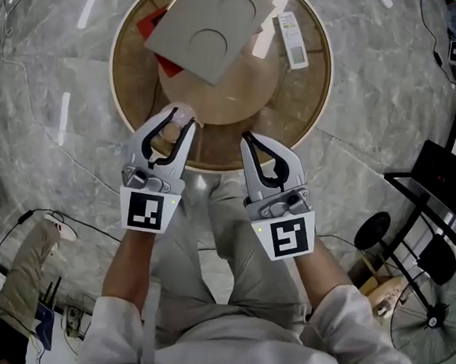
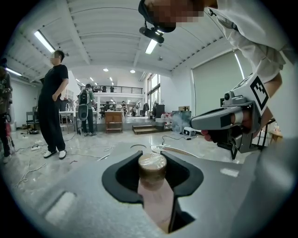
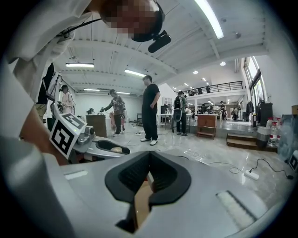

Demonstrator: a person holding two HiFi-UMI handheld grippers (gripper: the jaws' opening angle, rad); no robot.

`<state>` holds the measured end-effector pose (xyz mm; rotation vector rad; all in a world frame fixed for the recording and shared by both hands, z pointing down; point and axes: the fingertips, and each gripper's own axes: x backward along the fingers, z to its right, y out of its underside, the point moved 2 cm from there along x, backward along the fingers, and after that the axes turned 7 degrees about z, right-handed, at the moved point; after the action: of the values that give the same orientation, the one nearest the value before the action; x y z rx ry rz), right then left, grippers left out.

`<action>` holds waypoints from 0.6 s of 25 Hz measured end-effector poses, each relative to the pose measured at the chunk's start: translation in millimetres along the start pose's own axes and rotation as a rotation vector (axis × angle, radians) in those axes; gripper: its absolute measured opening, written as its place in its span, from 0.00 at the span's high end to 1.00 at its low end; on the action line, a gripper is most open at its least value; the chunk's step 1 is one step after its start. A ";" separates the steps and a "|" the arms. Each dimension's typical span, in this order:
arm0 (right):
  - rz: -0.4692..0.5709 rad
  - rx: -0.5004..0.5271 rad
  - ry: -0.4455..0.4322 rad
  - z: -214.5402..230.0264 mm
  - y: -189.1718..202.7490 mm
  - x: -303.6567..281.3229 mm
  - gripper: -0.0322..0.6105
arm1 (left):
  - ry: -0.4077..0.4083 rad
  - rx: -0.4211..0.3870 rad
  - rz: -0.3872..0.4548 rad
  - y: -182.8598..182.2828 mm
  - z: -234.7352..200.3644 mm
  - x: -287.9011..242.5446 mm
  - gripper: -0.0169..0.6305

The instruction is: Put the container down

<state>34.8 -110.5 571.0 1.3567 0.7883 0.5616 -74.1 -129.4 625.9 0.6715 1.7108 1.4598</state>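
Observation:
A small clear container with brown contents and a film-covered top sits between the jaws of my left gripper, which is shut on it. It hangs over the near edge of the round wooden table. In the left gripper view the container stands upright between the dark pads, with the left gripper closed around it. My right gripper hovers beside it over the table's near rim, shut and with nothing in it. In the right gripper view its jaws meet, with only a sliver of table showing between them.
On the table lie a grey cardboard tray with two round hollows, a red sheet under it and a white flat device. A black stand and a fan are at the right. People stand on the marble floor.

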 end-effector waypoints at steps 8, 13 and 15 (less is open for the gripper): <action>-0.025 -0.004 -0.012 4.1 57.2 -11.6 0.95 | 0.039 -0.047 -0.013 54.1 -0.6 -24.9 0.78; -0.032 -0.008 -0.008 8.3 78.3 -16.7 0.95 | 0.056 -0.054 -0.020 76.8 0.1 -34.0 0.78; -0.033 -0.008 -0.009 8.7 84.3 -17.4 0.95 | 0.056 -0.043 -0.022 85.1 1.5 -34.5 0.78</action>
<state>37.9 -116.6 657.2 1.3357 0.7996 0.5320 -61.1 -138.8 716.3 0.5915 1.7191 1.5088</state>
